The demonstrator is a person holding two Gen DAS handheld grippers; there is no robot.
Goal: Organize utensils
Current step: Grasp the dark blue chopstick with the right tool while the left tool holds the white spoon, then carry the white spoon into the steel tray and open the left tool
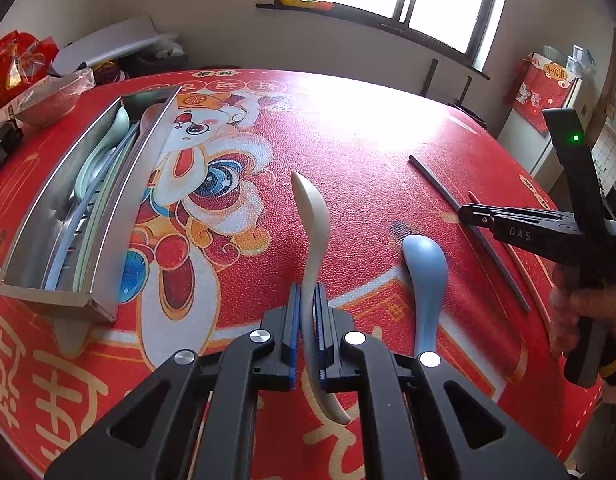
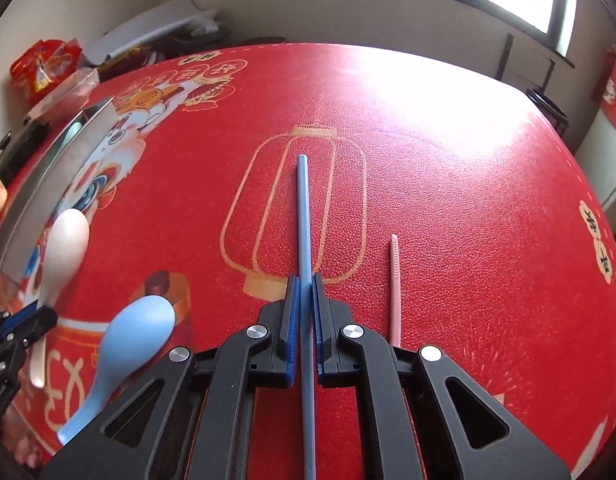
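Left wrist view: left gripper (image 1: 307, 312) clenched on white spoon (image 1: 313, 216), lifted off the table (image 1: 388, 152). Right gripper (image 2: 305, 312) fingers clamp blue chopstick (image 2: 303, 208) — pickup step done. Next, probably: carry both to metal tray (image 1: 112, 208) w/ care — pink chopstick (image 2: 394, 284), blue spoon (image 1: 422, 280) remain.

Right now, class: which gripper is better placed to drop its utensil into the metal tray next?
Probably left. The left gripper already clamps the white spoon, beside the metal tray; the right gripper, holding the blue chopstick, sits farther away.

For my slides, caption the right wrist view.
Right gripper shut on a blue chopstick, pink chopstick beside it on the red tablecloth.
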